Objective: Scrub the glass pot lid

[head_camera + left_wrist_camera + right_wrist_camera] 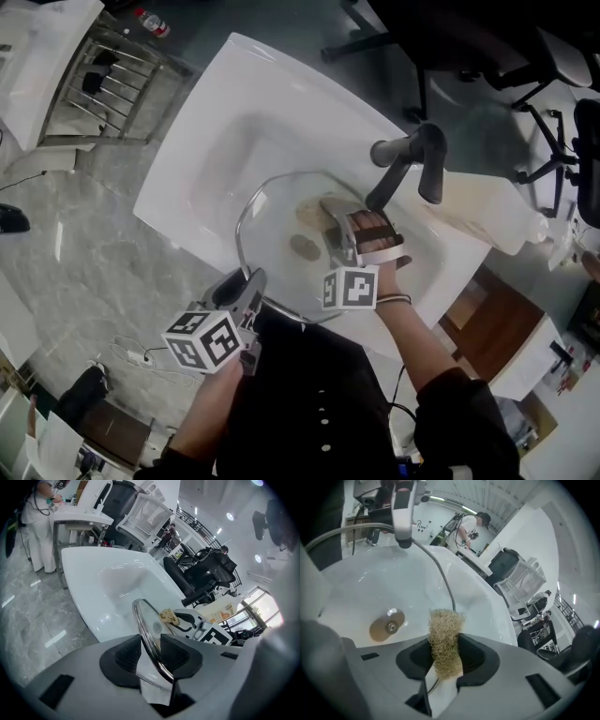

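Observation:
The glass pot lid [277,220] with its metal rim is held tilted over the white sink [211,141]. My left gripper [251,283] is shut on the rim at the lid's near edge; the left gripper view shows both pads clamping the rim [146,630]. My right gripper [345,225] is shut on a tan mesh scrubber [446,637], which sticks out past the jaws over the glass. The same scrubber [168,616] shows against the lid's face in the left gripper view. A brown knob disc [387,626] sits at the lid's centre.
A black faucet [412,161] arches over the sink's right side, close behind the right gripper. A pale bottle [492,214] lies on the right ledge. A wire rack [103,80] stands at the far left, past the grey marble counter [84,253].

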A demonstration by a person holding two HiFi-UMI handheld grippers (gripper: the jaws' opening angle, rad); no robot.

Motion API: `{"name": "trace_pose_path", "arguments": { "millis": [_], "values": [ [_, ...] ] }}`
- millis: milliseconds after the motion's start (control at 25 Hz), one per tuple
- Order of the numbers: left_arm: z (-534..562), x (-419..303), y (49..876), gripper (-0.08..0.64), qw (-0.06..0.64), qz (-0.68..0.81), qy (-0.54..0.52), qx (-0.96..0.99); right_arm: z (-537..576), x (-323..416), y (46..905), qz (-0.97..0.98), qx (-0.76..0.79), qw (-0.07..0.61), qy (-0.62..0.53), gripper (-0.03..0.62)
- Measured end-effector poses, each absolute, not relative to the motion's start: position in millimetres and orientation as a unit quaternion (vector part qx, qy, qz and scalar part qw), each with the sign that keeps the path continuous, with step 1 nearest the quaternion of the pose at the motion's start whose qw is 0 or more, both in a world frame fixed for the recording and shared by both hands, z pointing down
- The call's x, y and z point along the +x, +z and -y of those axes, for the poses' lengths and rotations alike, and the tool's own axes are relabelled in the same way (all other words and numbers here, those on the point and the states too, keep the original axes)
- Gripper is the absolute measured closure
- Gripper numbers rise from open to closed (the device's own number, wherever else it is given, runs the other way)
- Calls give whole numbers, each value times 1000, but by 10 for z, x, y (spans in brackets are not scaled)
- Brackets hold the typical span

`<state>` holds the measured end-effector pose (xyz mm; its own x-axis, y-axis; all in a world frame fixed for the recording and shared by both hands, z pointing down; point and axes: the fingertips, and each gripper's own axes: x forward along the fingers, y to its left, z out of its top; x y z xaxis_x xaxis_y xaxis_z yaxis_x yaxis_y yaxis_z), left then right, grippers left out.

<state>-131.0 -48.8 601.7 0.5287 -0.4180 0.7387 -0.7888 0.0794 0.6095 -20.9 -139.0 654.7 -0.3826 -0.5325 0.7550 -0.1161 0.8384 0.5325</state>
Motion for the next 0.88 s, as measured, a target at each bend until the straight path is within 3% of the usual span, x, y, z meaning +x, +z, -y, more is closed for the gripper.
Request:
{"name": "trace_pose_path", "arguments": {
  "millis": [200,880],
  "values": [
    [486,-1319,6016,413,574,457,160,661,1592,-622,6577,830,204,473,-214,448],
    [486,-1323,6025,407,558,457,179,669,1609,-893,6728,843,172,452,-236,448]
  ]
}}
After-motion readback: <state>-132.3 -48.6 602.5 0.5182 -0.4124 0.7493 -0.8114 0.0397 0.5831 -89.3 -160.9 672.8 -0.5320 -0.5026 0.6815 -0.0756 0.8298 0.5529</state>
